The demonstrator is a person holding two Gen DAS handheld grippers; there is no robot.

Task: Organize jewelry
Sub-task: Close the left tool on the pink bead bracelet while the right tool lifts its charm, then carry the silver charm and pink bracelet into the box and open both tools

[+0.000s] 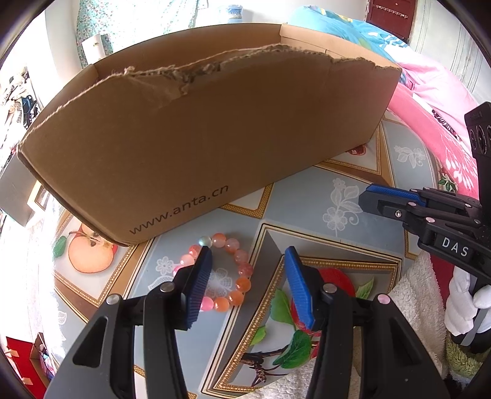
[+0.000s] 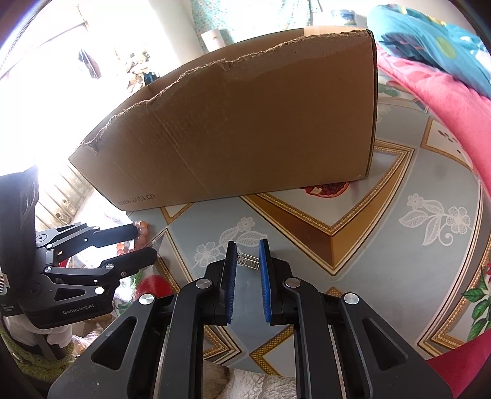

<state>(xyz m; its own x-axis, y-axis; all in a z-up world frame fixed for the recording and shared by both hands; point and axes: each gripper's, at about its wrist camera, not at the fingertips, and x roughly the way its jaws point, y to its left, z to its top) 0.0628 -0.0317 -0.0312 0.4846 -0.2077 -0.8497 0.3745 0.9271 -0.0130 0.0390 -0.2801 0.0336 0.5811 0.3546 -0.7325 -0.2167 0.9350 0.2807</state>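
Over the bracelet [image 1: 225, 273], left tongs [image 1: 247, 254] gape, empty.

This is a lived-in home, most likely a bedroom. Beyond the fingers and to their right lies bedding: a pink blanket [image 1: 429, 122] and a teal patterned quilt [image 2: 435, 40]. Under the fingers spreads a tablecloth [image 1: 307, 196] printed with fruit and lace flowers, the household kind. Ahead of the fingertips stands a torn cardboard box [image 1: 214, 138], a reused shoe box by its web address. Farther off, past the box, hangs a floral curtain [image 1: 122, 21] at a bright window.
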